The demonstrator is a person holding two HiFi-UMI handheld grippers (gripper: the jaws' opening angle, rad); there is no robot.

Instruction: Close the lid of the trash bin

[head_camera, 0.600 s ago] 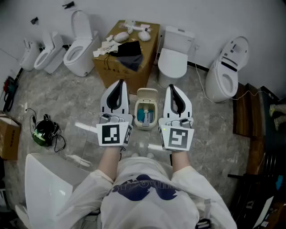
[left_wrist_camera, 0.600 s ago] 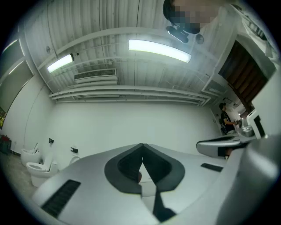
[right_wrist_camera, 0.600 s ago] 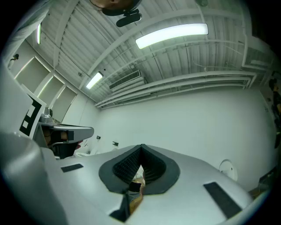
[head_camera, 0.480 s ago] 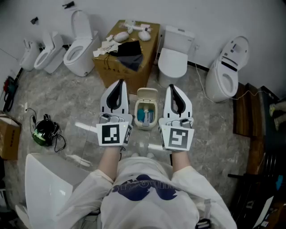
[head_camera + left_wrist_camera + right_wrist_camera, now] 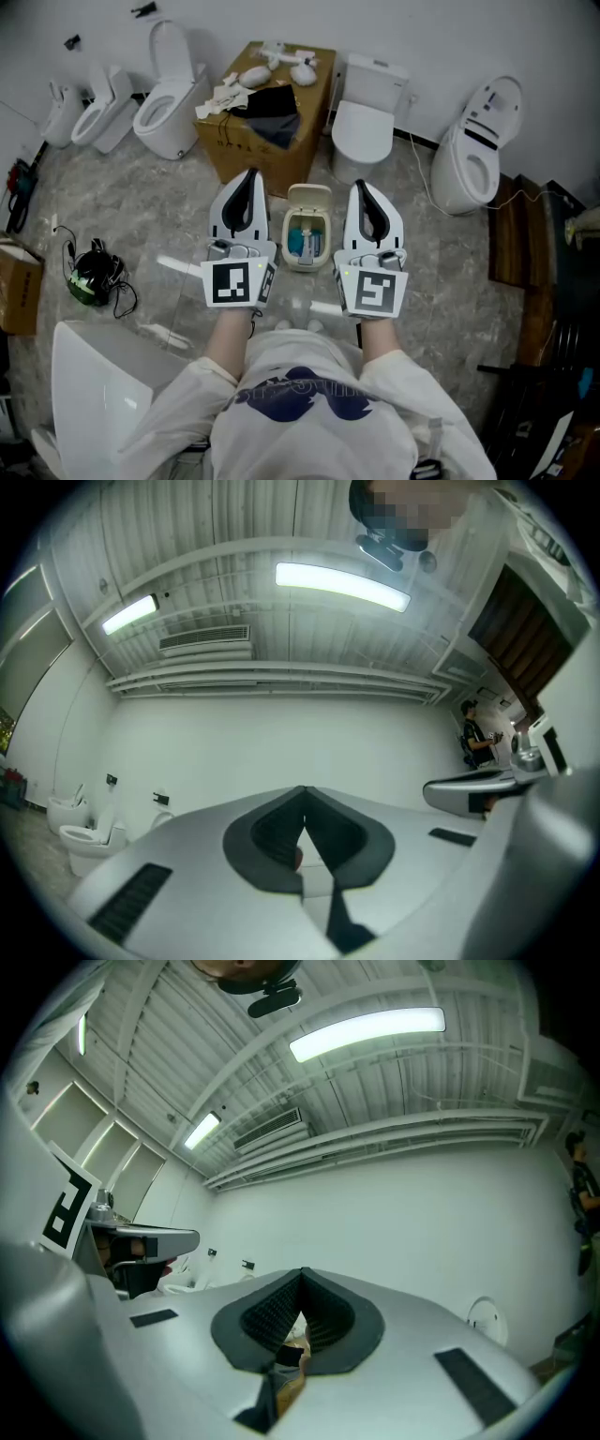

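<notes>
standing on the grey marbled floor [image 5: 141, 206], the small cream plastic trash bin [image 5: 307, 246] shows between the left gripper [image 5: 249, 174] and right gripper [image 5: 361, 185]. its rounded lid [image 5: 308, 197] is tipped up at the far side, and the blue and white contents are too small to name. both smooth white grippers have their dark ribbed pads pressed tip to tip on nothing. a cardboard box [image 5: 267, 141] sits beyond.

In the head view the marker cubes of the left gripper [image 5: 251, 175] and right gripper [image 5: 360, 185] hide the person's hands, the blue contents of the trash bin [image 5: 306, 264] are too small to name, and the picture's edges cut off the cardboard box [image 5: 17, 286] at left and the white fixture [image 5: 98, 394] at bottom left
</notes>
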